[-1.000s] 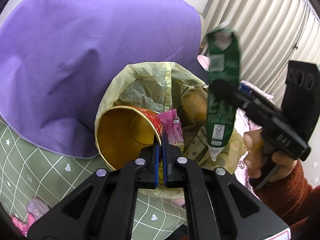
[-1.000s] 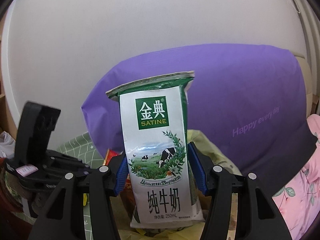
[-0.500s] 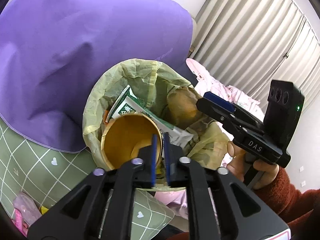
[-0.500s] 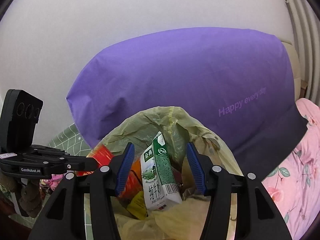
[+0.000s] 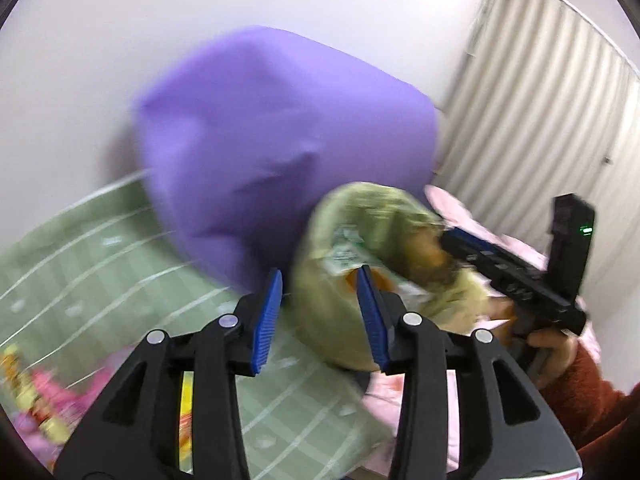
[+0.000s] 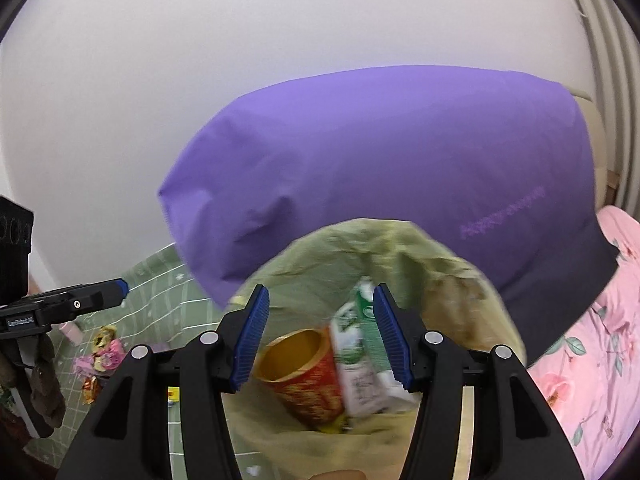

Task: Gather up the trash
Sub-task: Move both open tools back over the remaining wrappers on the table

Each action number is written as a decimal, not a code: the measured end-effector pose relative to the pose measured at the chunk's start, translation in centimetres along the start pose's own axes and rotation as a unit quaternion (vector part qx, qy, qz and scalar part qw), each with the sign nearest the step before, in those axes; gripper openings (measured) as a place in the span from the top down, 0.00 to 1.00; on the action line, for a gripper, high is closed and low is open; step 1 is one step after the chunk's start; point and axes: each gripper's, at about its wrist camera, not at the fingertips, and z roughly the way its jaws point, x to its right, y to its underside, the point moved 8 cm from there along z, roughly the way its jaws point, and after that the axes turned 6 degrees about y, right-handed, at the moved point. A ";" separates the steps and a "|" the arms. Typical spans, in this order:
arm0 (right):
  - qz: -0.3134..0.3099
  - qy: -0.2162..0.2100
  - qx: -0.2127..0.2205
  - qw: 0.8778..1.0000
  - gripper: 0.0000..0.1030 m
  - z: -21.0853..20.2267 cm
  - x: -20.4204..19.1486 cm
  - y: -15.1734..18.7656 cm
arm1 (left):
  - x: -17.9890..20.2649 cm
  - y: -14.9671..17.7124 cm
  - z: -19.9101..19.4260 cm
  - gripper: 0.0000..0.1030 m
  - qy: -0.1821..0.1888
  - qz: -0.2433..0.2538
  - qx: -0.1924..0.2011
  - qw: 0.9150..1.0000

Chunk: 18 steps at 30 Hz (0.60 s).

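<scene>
Right wrist view: the yellow-green trash bag [image 6: 360,248] stands open against the foot of the purple pillow [image 6: 380,152]. Inside it a red paper cup [image 6: 308,376] lies on its side, gold mouth toward the camera, with a green-and-white milk carton [image 6: 356,344] leaning just beside it, long axis running up and away. The right gripper [image 6: 320,336] hovers over the bag's mouth, jaws spread and empty. What is left to collect lies left of the bag on the green checked sheet [image 6: 160,280]: small crumpled wrappers [image 6: 104,350], pink and yellow, too blurred to name more closely. The left gripper [image 5: 320,312] is on that side of the bag, its jaws opening with nothing between them, so I judge it the nearer one for the wrappers.
</scene>
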 end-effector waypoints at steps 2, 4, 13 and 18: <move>-0.017 -0.016 -0.003 1.000 0.49 0.3 -2.5 0.3 | -2.6 1.2 -2.2 0.63 -0.037 -0.013 0.013 0.999; -0.033 -0.027 -0.004 0.999 0.49 0.5 -4.5 0.5 | -5.8 3.1 -5.1 0.61 -0.077 -0.036 0.029 0.996; -0.082 -0.119 -0.073 0.987 0.40 4.4 -14.7 4.4 | -17.2 11.6 -15.5 0.55 -0.240 -0.151 0.060 0.957; -0.136 -0.177 -0.121 0.967 0.40 5.8 -20.0 8.0 | -20.8 16.6 -18.6 0.55 -0.271 -0.218 0.063 0.936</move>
